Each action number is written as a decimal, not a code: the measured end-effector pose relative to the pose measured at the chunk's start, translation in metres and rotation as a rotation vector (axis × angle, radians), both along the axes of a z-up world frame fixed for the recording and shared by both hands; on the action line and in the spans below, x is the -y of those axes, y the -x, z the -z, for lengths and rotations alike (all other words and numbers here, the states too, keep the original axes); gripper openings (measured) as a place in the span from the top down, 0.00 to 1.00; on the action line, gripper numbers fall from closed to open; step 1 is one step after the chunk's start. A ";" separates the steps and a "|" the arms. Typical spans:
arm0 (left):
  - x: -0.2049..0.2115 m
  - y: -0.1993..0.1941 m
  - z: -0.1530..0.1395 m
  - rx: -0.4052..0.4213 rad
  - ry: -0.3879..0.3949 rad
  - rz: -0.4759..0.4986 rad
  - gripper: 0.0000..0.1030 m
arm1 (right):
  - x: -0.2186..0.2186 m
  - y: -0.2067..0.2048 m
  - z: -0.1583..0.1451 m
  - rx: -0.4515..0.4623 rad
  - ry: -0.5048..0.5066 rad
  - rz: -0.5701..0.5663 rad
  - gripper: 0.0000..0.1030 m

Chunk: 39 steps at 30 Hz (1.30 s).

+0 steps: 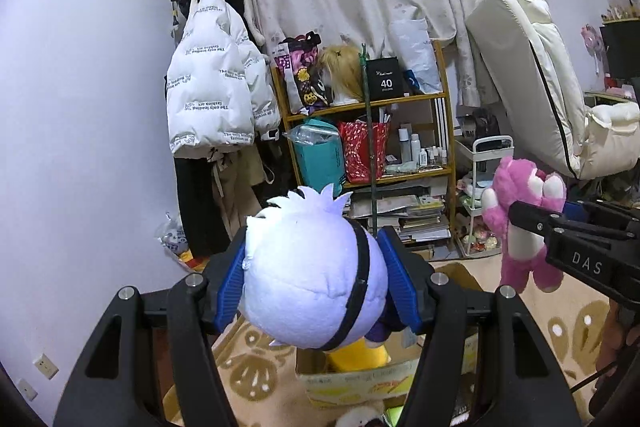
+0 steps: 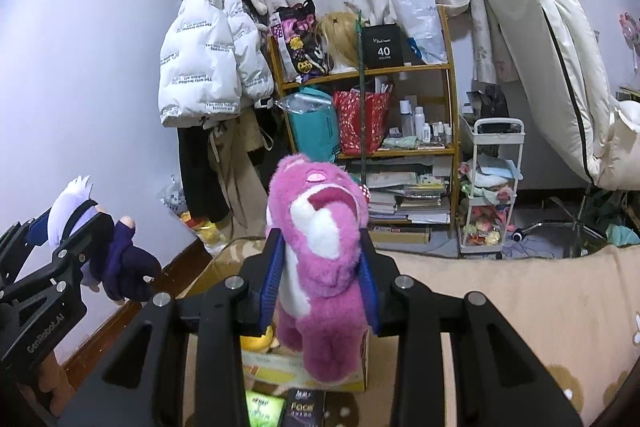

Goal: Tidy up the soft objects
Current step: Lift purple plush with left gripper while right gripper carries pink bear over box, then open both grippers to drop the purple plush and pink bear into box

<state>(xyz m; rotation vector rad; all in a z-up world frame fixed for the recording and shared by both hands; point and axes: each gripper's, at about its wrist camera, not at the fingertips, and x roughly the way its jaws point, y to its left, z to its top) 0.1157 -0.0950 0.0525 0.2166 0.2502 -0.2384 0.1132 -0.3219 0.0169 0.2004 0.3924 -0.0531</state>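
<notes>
My left gripper (image 1: 316,279) is shut on the round white head of a plush doll (image 1: 312,275) with white spiky hair and a black band; its dark purple body shows in the right wrist view (image 2: 124,267). My right gripper (image 2: 320,275) is shut on a pink plush bear (image 2: 320,239), held upright in the air; the bear also shows in the left wrist view (image 1: 520,223). Both toys hang above an open cardboard box (image 1: 360,379) on the rug, which holds a yellow plush (image 1: 360,355). The box also shows in the right wrist view (image 2: 280,367).
A wooden shelf (image 1: 372,103) full of bags, bottles and books stands ahead by the curtain. A white puffer jacket (image 1: 216,91) hangs on the left wall. A white trolley (image 2: 490,187) and a folded mattress (image 2: 560,67) stand at the right. A patterned beige rug (image 1: 560,307) covers the floor.
</notes>
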 end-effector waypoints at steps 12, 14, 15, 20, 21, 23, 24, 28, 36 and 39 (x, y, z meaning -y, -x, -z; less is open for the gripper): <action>0.007 -0.046 0.039 -0.121 -0.005 -0.007 0.40 | 0.005 -0.040 0.036 -0.087 -0.002 -0.019 0.64; 0.007 -0.052 0.051 -0.153 -0.004 -0.009 0.40 | 0.005 -0.044 0.043 -0.104 -0.012 -0.028 0.64; 0.007 -0.055 0.055 -0.165 -0.004 -0.011 0.40 | 0.005 -0.046 0.046 -0.110 -0.012 -0.032 0.64; 0.003 -0.071 0.078 -0.249 0.020 -0.020 0.40 | 0.001 -0.052 0.060 -0.136 0.001 -0.031 0.64; 0.003 -0.073 0.080 -0.260 0.024 -0.019 0.40 | 0.001 -0.052 0.062 -0.142 -0.001 -0.036 0.64; 0.004 -0.078 0.086 -0.283 0.027 -0.015 0.39 | 0.001 -0.055 0.067 -0.156 -0.007 -0.049 0.64; 0.004 -0.080 0.089 -0.292 0.027 -0.010 0.39 | 0.000 -0.057 0.070 -0.162 -0.008 -0.052 0.64; 0.007 -0.082 0.095 -0.306 0.027 0.006 0.39 | 0.000 -0.059 0.076 -0.168 -0.011 -0.058 0.63; 0.012 -0.084 0.102 -0.323 0.012 0.015 0.38 | 0.003 -0.061 0.082 -0.188 -0.036 -0.061 0.63; 0.013 -0.083 0.102 -0.319 0.014 0.018 0.37 | 0.004 -0.062 0.084 -0.194 -0.040 -0.067 0.63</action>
